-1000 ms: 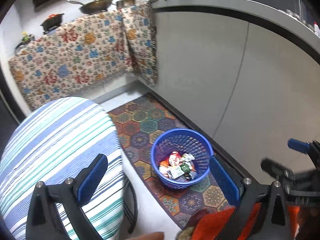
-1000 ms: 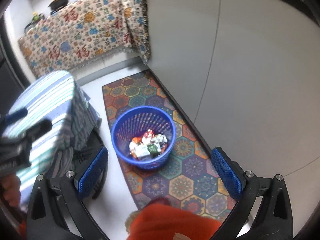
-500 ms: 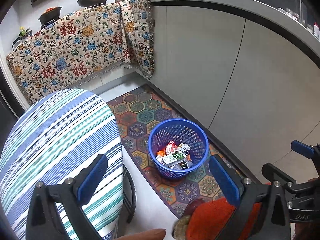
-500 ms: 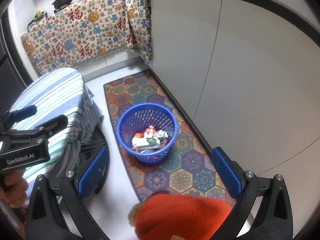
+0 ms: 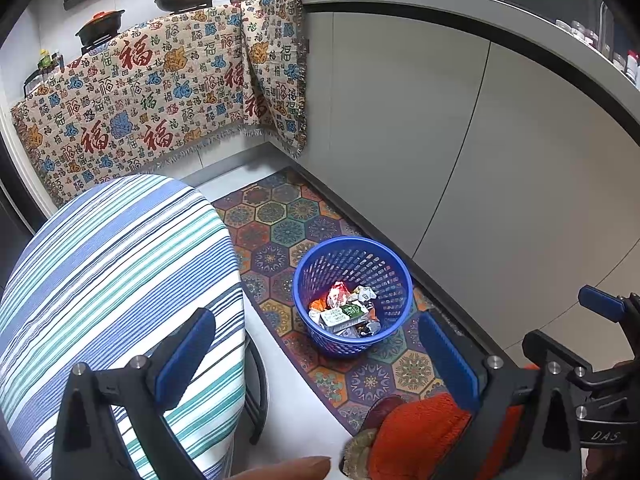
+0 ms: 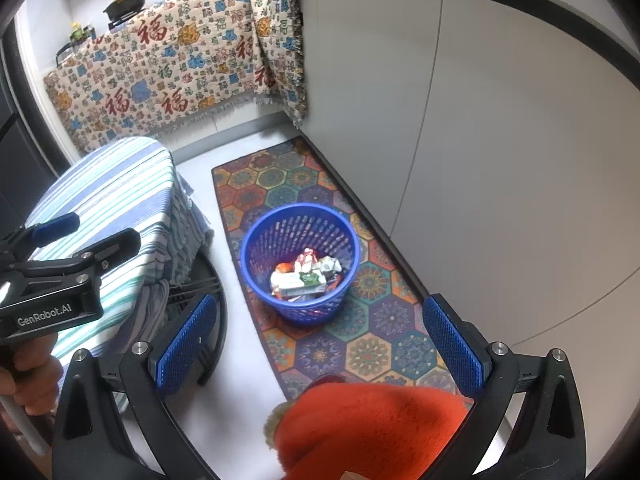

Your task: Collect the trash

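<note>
**Both grippers held high, basket of trash down ahead**

Grippers first: my left gripper (image 5: 316,356) has its blue pads spread wide apart with nothing between them, and my right gripper (image 6: 320,348) is just the same, wide open and empty. I hold both well above the floor, looking down.

What I'm after is the blue basket (image 6: 256,276), which stands upright on the patterned mat (image 6: 384,344) beside the grey cabinet front (image 6: 500,160). Inside it lies a heap of trash (image 6: 304,276): crumpled wrappers and small cartons, filling only the bottom.

From my right gripper the basket sits ahead and below, almost centred between the pads, a touch to the left. From my left gripper the same basket (image 5: 400,276) lies ahead, below and slightly right of centre. I judge the right gripper the better placed of the two, since its line runs more squarely over the open rim. The basket is round, so it has no long side to line up with; the way in is straight down through the top, or onto the rim at its near edge.

To the left stands a table under a striped cloth (image 5: 100,280), close to the basket but not touching it. My own knee in orange fleece (image 6: 372,428) fills the near edge, between me and the mat.

I see no loose trash on the floor, so my guess is that collecting is largely done.
</note>
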`<state>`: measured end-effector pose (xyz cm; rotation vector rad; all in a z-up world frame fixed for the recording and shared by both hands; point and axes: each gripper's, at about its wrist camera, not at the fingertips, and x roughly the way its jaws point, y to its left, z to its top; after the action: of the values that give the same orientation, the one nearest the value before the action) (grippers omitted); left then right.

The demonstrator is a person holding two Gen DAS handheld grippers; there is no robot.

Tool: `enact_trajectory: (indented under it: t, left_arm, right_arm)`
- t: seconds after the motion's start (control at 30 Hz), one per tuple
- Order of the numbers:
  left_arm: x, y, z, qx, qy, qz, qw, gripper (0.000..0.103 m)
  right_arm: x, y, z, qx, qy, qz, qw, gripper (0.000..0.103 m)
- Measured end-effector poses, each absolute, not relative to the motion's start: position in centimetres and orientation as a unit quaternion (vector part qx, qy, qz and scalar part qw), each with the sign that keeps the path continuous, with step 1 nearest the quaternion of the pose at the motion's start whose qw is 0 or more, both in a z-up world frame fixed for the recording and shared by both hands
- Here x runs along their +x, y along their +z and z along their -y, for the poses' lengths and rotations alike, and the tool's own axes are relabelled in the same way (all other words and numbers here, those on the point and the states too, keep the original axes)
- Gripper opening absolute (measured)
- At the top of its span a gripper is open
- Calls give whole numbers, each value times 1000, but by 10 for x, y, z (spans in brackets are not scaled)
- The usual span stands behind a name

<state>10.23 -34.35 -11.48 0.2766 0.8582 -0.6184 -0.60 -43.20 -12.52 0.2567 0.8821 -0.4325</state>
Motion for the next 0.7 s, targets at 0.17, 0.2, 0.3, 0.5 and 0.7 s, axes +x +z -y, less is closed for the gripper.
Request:
enact_trajectory:
  t: [0.17,0.2,0.3,0.5,0.7]
  left_arm:
    - [102,-115,344,131,-294,-410,854,103]
    - [102,-116,344,132,-294,-410,853,103]
    - [101,-116,346,135,-295,-412,852,103]
    - [100,-117,347,137,-295,-411,852,103]
    - [101,-117,346,138,-296,-411,851,103]
  right_arm:
    - [-7,-125,434,125,-207,-420,875,103]
    - [-8,-124,434,125,-208,-420,875,103]
    - [-8,-124,436,125,-208,-420,875,103]
    - [-8,-125,438,128,-209,-420,874,103]
    - [-9,-123,441,128,-208,-418,875,103]
